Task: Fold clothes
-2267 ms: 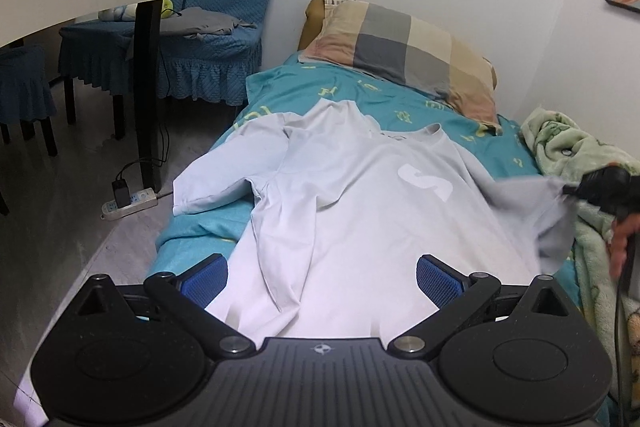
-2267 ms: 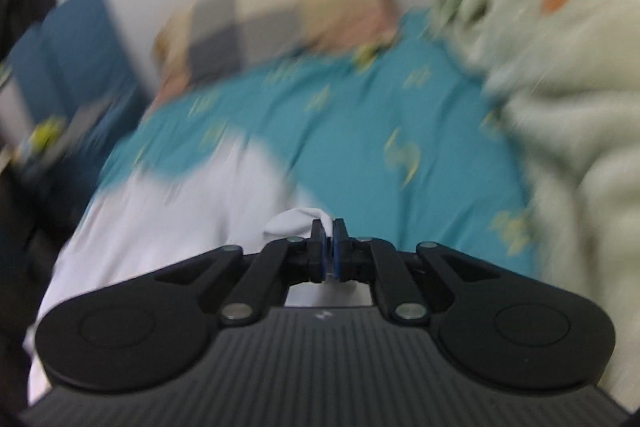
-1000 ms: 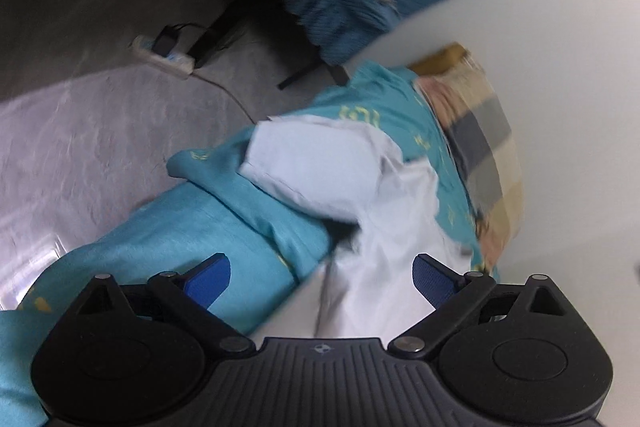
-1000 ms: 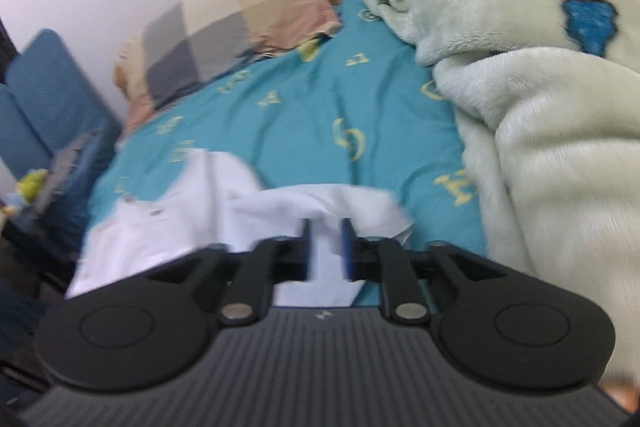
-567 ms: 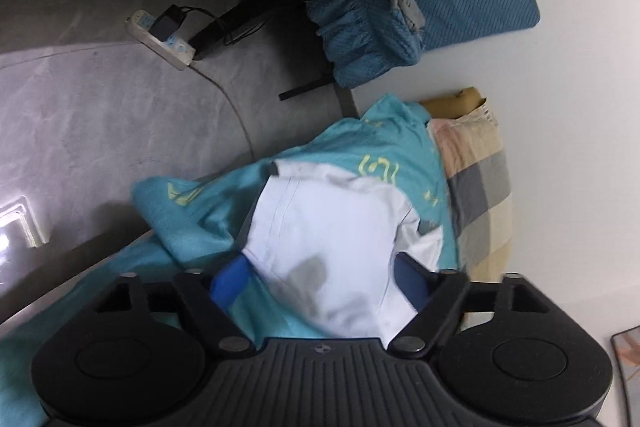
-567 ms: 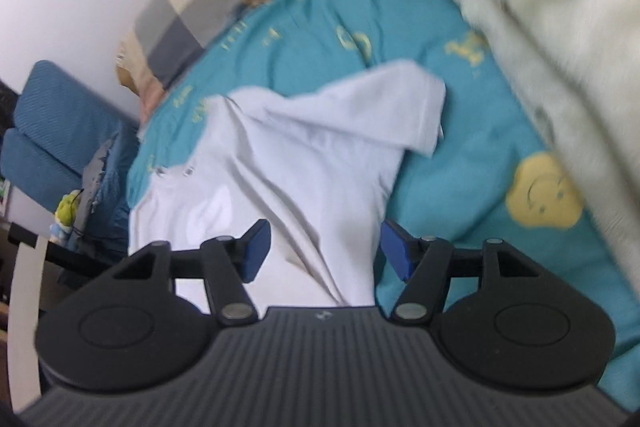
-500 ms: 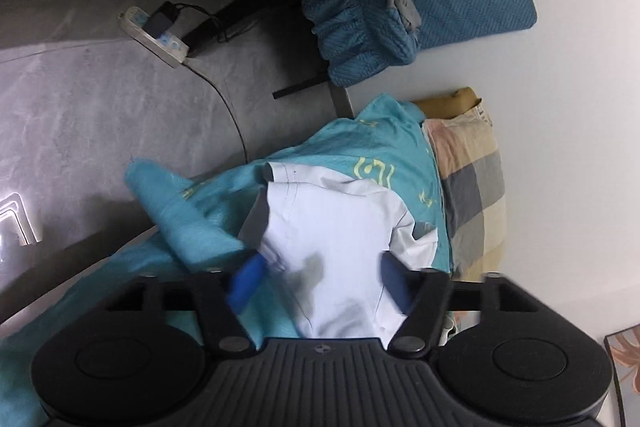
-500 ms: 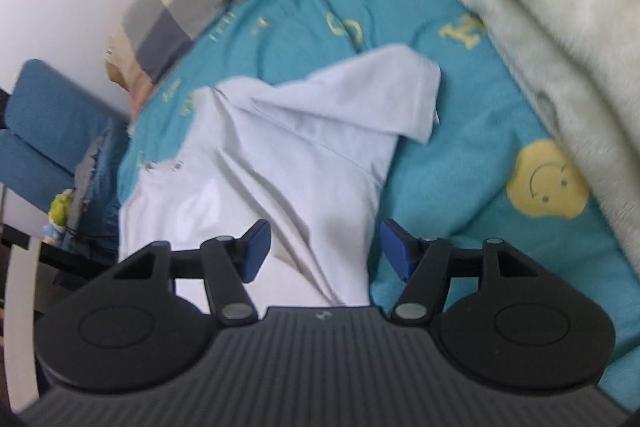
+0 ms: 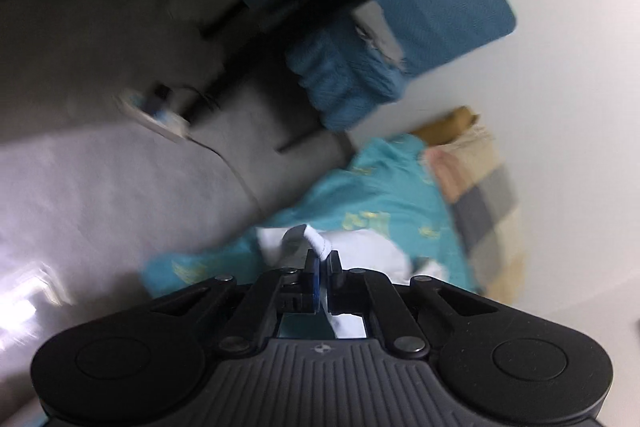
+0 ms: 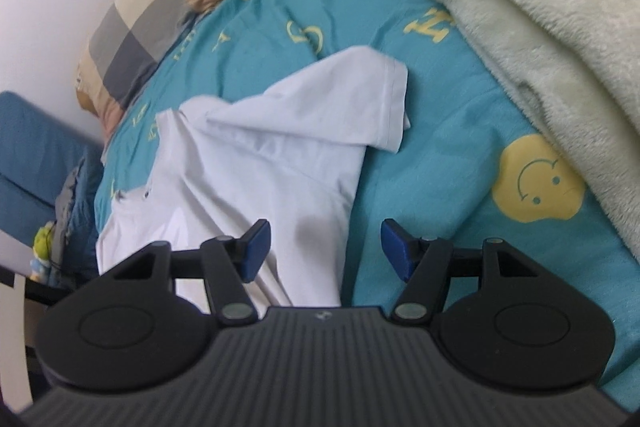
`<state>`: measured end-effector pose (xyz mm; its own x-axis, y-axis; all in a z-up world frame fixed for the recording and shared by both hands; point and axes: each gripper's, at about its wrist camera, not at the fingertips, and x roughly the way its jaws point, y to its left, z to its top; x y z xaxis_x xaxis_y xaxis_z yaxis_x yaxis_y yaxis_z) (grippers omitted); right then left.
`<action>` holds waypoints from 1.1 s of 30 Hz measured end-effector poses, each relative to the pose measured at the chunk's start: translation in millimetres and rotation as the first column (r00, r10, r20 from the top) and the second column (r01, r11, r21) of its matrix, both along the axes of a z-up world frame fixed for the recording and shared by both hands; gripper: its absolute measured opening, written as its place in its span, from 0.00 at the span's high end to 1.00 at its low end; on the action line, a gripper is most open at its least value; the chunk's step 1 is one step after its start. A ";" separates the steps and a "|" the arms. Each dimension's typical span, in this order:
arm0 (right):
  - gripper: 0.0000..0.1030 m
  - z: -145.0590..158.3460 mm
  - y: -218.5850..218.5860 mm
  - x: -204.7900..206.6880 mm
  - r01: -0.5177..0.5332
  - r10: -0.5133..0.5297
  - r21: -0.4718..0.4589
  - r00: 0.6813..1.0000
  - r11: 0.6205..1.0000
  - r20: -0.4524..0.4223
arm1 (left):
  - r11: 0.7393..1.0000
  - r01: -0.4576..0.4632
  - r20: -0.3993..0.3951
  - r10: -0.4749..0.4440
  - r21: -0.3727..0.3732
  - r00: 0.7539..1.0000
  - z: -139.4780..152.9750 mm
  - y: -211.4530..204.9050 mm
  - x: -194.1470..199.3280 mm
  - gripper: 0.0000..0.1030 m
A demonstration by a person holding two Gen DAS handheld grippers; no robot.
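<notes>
A white T-shirt (image 10: 256, 163) lies front up on the teal bed sheet (image 10: 432, 187). Its right sleeve (image 10: 340, 111) is folded in over the chest. My right gripper (image 10: 322, 247) is open and empty, hovering over the shirt's right side edge. In the left wrist view, my left gripper (image 9: 322, 269) is shut on the shirt's left sleeve (image 9: 316, 241), whose white cloth bunches out past the fingertips at the bed's left edge. That view is blurred.
A checked pillow (image 10: 168, 3) lies at the head of the bed. A pale green fleece blanket (image 10: 540, 39) is heaped along the bed's right side. Left of the bed are blue-covered chairs (image 9: 400, 39), a dark table leg and a power strip (image 9: 156, 113) on the grey floor.
My left gripper has closed on the left sleeve, which lay between its open fingers half a second ago. My right gripper stays open after letting go of the right sleeve.
</notes>
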<state>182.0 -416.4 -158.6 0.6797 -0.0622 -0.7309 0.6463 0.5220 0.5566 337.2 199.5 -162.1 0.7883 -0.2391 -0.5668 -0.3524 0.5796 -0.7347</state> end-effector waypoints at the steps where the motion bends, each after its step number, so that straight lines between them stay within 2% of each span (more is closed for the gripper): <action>1: 0.38 1.5 -1.8 -1.2 0.006 -0.006 0.003 1.000 1.000 0.008 | 1.000 0.013 -0.027 -0.013 0.013 1.000 -3.7 -0.7 1.7 0.96; 3: 0.38 4.2 -5.8 -3.1 0.016 -0.017 0.027 0.999 0.999 0.029 | 0.999 0.041 -0.082 -0.038 0.035 0.996 -11.5 -2.1 5.1 0.95; 5: 0.38 7.1 -11.7 -5.3 0.025 -0.029 0.061 0.998 0.998 0.061 | 0.999 0.035 -0.139 -0.030 0.034 0.990 -15.6 -0.9 5.1 0.89; 6: 0.38 8.5 -14.6 -6.4 0.030 -0.036 0.078 0.996 0.997 0.076 | 0.999 0.030 -0.159 -0.023 0.043 0.987 -15.9 -1.2 3.9 0.77; 7: 0.37 9.4 -17.9 -7.4 0.035 -0.044 0.097 0.995 0.995 0.090 | 0.997 0.027 -0.156 -0.016 0.066 0.988 -12.8 -3.2 1.5 0.66; 10: 0.37 5.8 -31.8 -9.6 0.067 -0.090 0.184 0.989 0.981 0.116 | 0.993 0.013 -0.132 0.003 0.115 0.991 4.6 -12.8 -12.6 0.59; 13: 0.31 -12.4 -47.1 -15.0 0.131 -0.187 0.340 0.973 0.931 0.136 | 0.995 0.021 -0.085 -0.012 0.100 0.996 25.2 -23.2 -34.4 0.50; 17: 0.30 -48.7 -59.1 -5.8 0.157 -0.294 0.575 0.943 0.803 0.154 | 0.998 0.048 -0.017 -0.047 0.044 0.999 43.4 -45.2 -71.0 0.43; 18: 0.30 -53.5 -60.1 -1.3 0.168 -0.313 0.583 0.937 0.795 0.157 | 0.998 0.060 -0.006 -0.060 0.033 0.998 45.4 -54.5 -78.0 0.42; 21: 0.30 -61.4 -66.1 13.2 0.187 -0.328 0.535 0.927 0.824 0.181 | 0.987 0.152 -0.010 -0.152 0.040 0.988 45.0 -78.9 -79.4 0.42; 24: 0.32 -66.3 -77.0 14.5 0.236 -0.366 0.487 0.911 0.841 0.191 | 0.981 0.181 -0.029 -0.180 0.063 0.983 37.6 -93.6 -78.7 0.42; 26: 0.50 -65.8 -84.0 15.8 0.251 -0.369 0.443 0.907 0.861 0.202 | 0.980 0.187 -0.047 -0.185 0.062 0.982 30.7 -99.2 -75.7 0.43; 27: 0.71 -62.8 -85.9 19.8 0.247 -0.348 0.404 0.917 0.881 0.198 | 0.981 0.188 -0.057 -0.185 0.056 0.981 26.6 -101.0 -73.1 0.43; 28: 0.86 -59.9 -87.7 23.7 0.242 -0.327 0.364 0.925 0.900 0.193 | 0.981 0.189 -0.063 -0.186 0.049 0.981 22.6 -99.5 -71.7 0.44; 31: 0.95 -46.0 -91.9 36.3 0.233 -0.273 0.220 0.946 0.947 0.175 | 0.981 0.192 -0.073 -0.188 0.042 0.979 17.0 -99.1 -67.1 0.44; 33: 0.95 -31.1 -95.9 46.9 0.238 -0.260 0.135 0.949 0.962 0.177 | 0.980 0.189 -0.064 -0.186 0.056 0.981 15.6 -97.3 -64.5 0.44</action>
